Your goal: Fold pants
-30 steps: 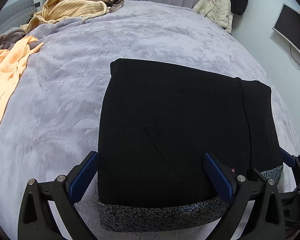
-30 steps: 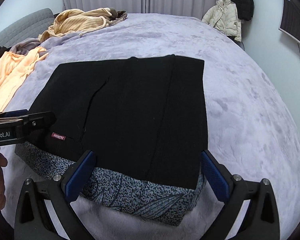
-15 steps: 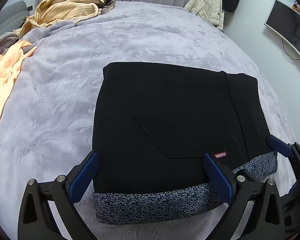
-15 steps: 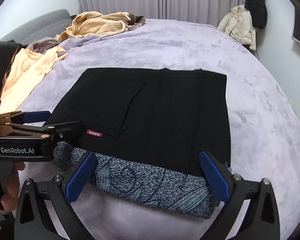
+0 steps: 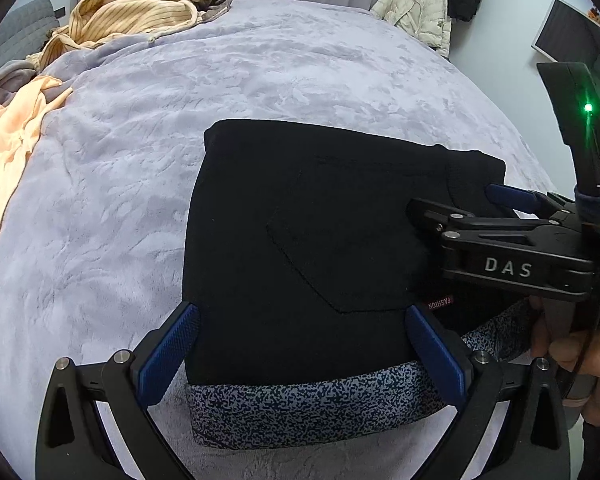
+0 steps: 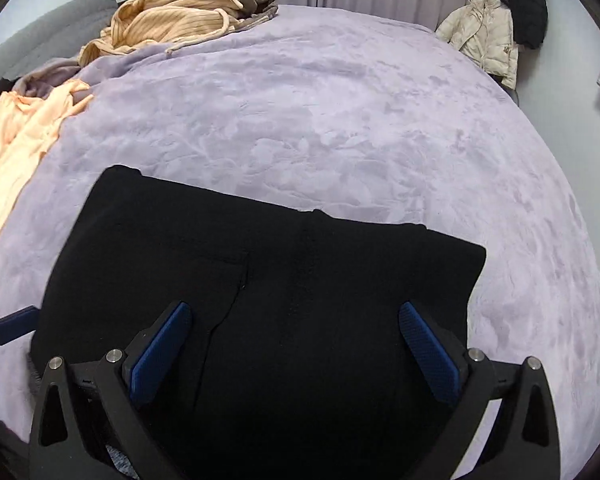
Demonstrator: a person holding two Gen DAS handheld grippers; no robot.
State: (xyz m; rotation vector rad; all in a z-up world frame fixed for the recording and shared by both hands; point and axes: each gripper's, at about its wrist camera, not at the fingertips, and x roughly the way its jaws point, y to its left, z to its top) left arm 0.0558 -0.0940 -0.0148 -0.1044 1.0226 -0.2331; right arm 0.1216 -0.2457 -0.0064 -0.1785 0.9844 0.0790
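Observation:
The black pants (image 5: pixel 300 232) lie folded into a rectangle on the lilac bedspread (image 5: pixel 260 72), with a speckled grey lining band (image 5: pixel 308 408) showing along the near edge. My left gripper (image 5: pixel 300 352) is open and empty, its jaws straddling the near edge of the pants. My right gripper (image 6: pixel 296 352) is open and empty, low over the black pants (image 6: pixel 268 280). From the left wrist view the right gripper (image 5: pixel 460 200) reaches over the pants' right side.
A striped yellow garment (image 5: pixel 132 12) and an orange garment (image 5: pixel 8 140) lie at the far left of the bed. A cream jacket (image 6: pixel 484 44) hangs at the far right. A monitor (image 5: pixel 572 36) is on the right wall.
My right gripper has moved forward over the pants, so the lining band has dropped out of its view. My left gripper drew back slightly. Both stay open.

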